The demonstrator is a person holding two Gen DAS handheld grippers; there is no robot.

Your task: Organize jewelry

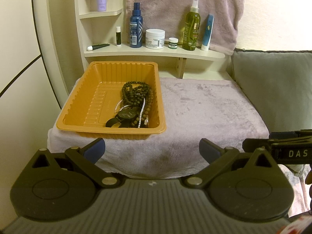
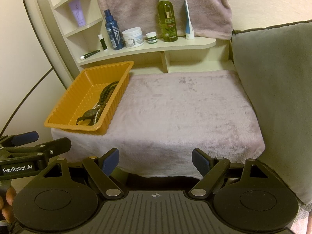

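An orange plastic tray [image 1: 78,105] [image 2: 64,105] rests on the left part of a pale lilac towel [image 1: 204,107] [image 2: 185,107]. Along its right side lie dark bead necklaces [image 1: 136,91] [image 2: 109,89], a white pearl strand [image 1: 142,113] and a black wristwatch [image 1: 124,116] [image 2: 88,115]. My left gripper [image 1: 152,150] hangs open and empty just in front of the towel's near edge, below the tray. The right gripper [image 2: 155,159] is open too, empty, short of the towel's front edge and right of the tray. Each gripper shows at the edge of the other's view.
A cream shelf [image 1: 156,53] [image 2: 146,47] behind the towel carries bottles, jars and tubes, among them a blue spray bottle [image 1: 136,27] and a green olive bottle [image 2: 167,17]. A grey-green cushion [image 1: 276,85] [image 2: 276,89] stands at the right. A curved wall closes the left.
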